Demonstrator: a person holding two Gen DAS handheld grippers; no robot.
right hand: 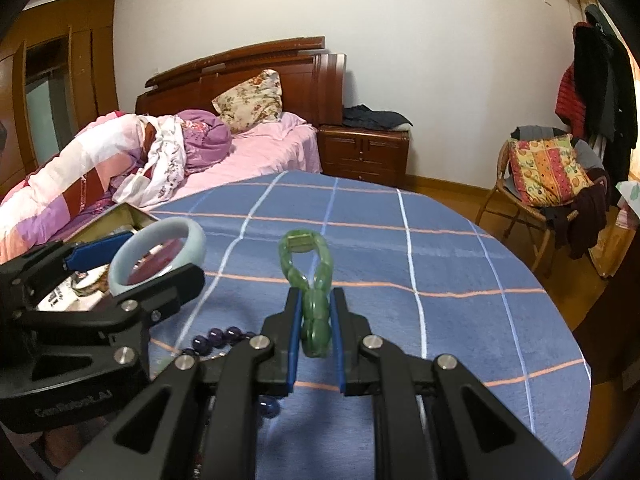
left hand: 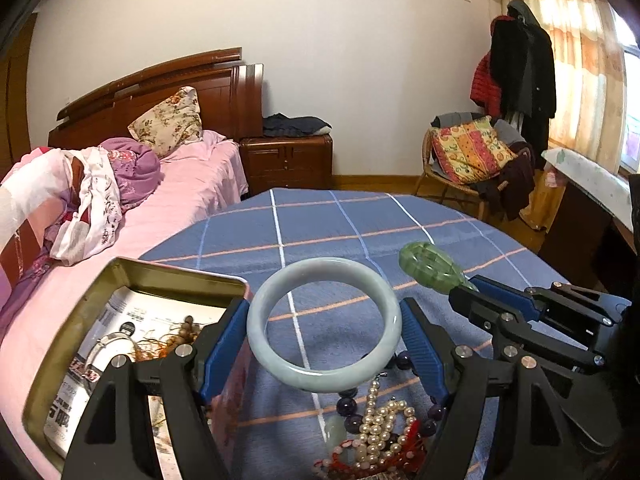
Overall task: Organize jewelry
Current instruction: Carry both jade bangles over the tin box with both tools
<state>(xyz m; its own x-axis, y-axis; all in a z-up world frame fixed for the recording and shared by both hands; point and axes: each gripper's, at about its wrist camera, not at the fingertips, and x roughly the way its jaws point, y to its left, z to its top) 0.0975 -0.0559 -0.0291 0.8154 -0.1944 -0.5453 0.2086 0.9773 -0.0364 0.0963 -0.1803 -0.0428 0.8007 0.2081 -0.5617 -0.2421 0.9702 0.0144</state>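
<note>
Between the two blue pads of the left gripper (left hand: 324, 332), a pale grey-green jade bangle (left hand: 324, 324) is clamped across its full width, one pad on each outer side, so the jaws stand wide yet grasp it; the ring's opening faces the camera, its plane tilted slightly back, and it sits raised off the cloth; below the jaws lies a heap of pearl strands (left hand: 380, 428), purple beads (left hand: 348, 404) and red cord; to the left of the jaws an open metal tin (left hand: 76, 320) holds printed paper and small items; between the nearly closed pads of the right gripper (right hand: 318, 332), a green stone bracelet (right hand: 310, 276) is pinched flat at its near end; its long axis runs straight forward from the jaws, with the loop and a flat rectangular link at the far tip; both grippers hang over a blue cloth (right hand: 440, 260) with white and orange grid lines; beyond it stand a bed (right hand: 260, 152) with pink bedding, a wooden nightstand (right hand: 364, 152) and a wicker chair (right hand: 532, 196) bearing a patterned cushion.
</note>
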